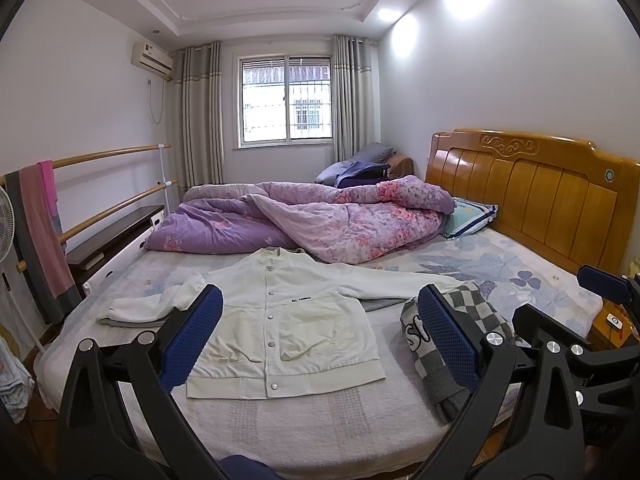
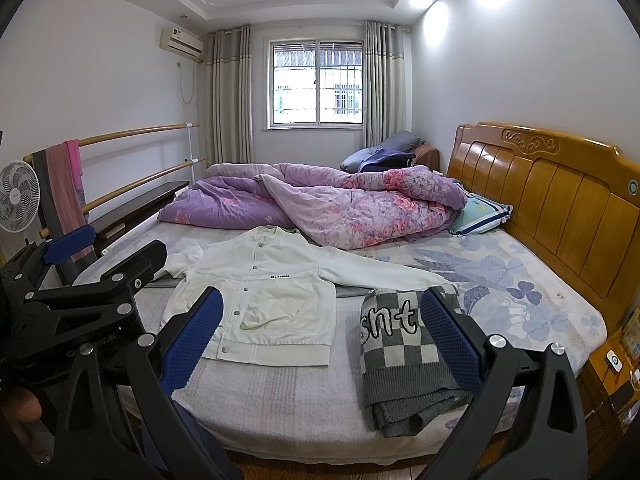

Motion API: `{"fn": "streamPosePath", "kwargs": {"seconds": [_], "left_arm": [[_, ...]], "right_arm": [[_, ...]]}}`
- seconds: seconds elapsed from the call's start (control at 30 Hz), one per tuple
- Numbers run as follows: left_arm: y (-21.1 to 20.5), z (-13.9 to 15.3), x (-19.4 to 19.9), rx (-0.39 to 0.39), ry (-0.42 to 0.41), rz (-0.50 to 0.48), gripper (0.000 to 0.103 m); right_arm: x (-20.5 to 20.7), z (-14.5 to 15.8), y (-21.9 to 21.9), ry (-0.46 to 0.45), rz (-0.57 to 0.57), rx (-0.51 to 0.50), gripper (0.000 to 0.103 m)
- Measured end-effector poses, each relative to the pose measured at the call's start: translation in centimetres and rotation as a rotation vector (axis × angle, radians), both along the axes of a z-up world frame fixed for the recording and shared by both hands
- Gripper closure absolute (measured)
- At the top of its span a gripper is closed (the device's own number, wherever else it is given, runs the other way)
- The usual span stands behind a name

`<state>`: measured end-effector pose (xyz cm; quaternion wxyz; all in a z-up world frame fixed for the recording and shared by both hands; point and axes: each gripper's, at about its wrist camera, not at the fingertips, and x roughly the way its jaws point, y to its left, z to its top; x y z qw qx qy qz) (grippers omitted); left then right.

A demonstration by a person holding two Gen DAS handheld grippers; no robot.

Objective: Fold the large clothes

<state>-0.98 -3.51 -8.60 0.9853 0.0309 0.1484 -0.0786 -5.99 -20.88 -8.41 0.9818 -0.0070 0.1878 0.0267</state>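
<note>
A white button-up jacket (image 1: 280, 316) (image 2: 260, 300) lies flat on the bed, front up, both sleeves spread outward. To its right rests a folded grey checkered sweater (image 1: 448, 344) (image 2: 404, 356) with white letters. My left gripper (image 1: 320, 336) hangs open above the near edge of the bed, over the jacket's lower half, holding nothing. My right gripper (image 2: 320, 340) is open too, between the jacket and the sweater, with nothing between its blue pads. Each gripper shows at the edge of the other's view.
A crumpled purple floral quilt (image 1: 304, 220) fills the far half of the bed. A wooden headboard (image 1: 532, 196) and a pillow (image 1: 472, 216) stand at the right. Wooden rails with towels (image 1: 40, 232), a fan (image 2: 18, 196) and a dark bench (image 1: 116, 236) line the left side.
</note>
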Motion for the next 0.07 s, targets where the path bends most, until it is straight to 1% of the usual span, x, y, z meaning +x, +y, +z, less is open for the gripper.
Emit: {"fn": "streamPosePath", "kwargs": {"seconds": [0.07], "left_arm": [[0.12, -0.06, -0.01, -0.004, 0.002, -0.002, 0.005]], "right_arm": [[0.03, -0.01, -0.04, -0.001, -0.001, 0.000, 0.008]]}}
